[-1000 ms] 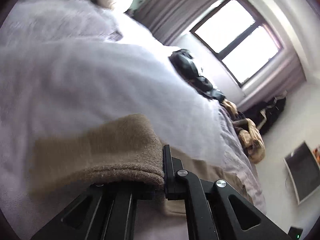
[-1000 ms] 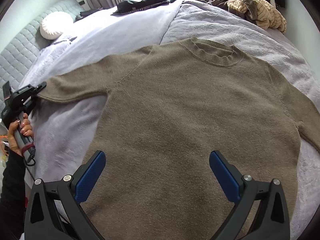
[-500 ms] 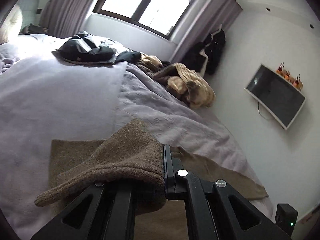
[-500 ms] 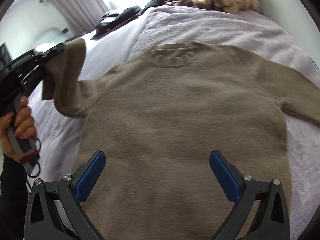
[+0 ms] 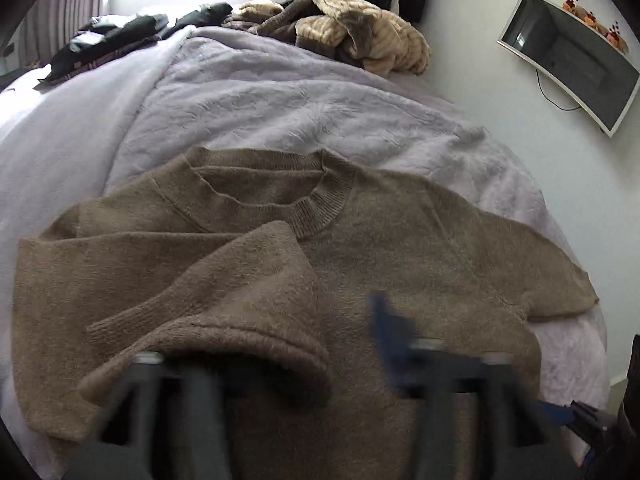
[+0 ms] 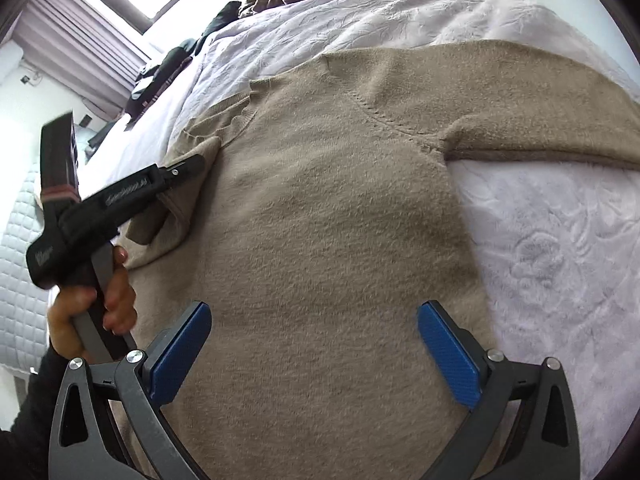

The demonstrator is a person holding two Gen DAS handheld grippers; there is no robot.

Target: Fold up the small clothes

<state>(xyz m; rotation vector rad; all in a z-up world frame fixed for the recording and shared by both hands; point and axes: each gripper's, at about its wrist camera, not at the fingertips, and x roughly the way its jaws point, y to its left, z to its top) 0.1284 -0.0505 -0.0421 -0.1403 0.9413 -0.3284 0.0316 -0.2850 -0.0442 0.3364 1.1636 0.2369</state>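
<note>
A brown knit sweater (image 5: 420, 248) lies face up on a lavender bedspread (image 5: 280, 96). One sleeve (image 5: 240, 288) is folded across its chest, and the cuff drapes over one finger of my left gripper (image 5: 260, 344). That gripper is blurred and its jaws are opening, so the pads no longer pinch the cuff. In the right wrist view the left gripper (image 6: 188, 168), held by a hand (image 6: 116, 296), hovers over the folded sleeve. My right gripper (image 6: 318, 348) stands open above the sweater (image 6: 320, 200) near its lower body, nothing between its blue pads. The other sleeve (image 6: 540, 112) lies stretched out.
A heap of beige and brown knitwear (image 5: 360, 36) and dark clothes (image 5: 132, 32) lie at the bed's far end. A wall television (image 5: 568, 52) hangs to the right. A quilted headboard (image 6: 20, 240) and curtains (image 6: 80, 48) are at the left.
The left gripper carried the sleeve cuff across onto the sweater's chest, rolled level, and its jaws parted. The right gripper drifted toward the sweater's outstretched sleeve and stayed open.
</note>
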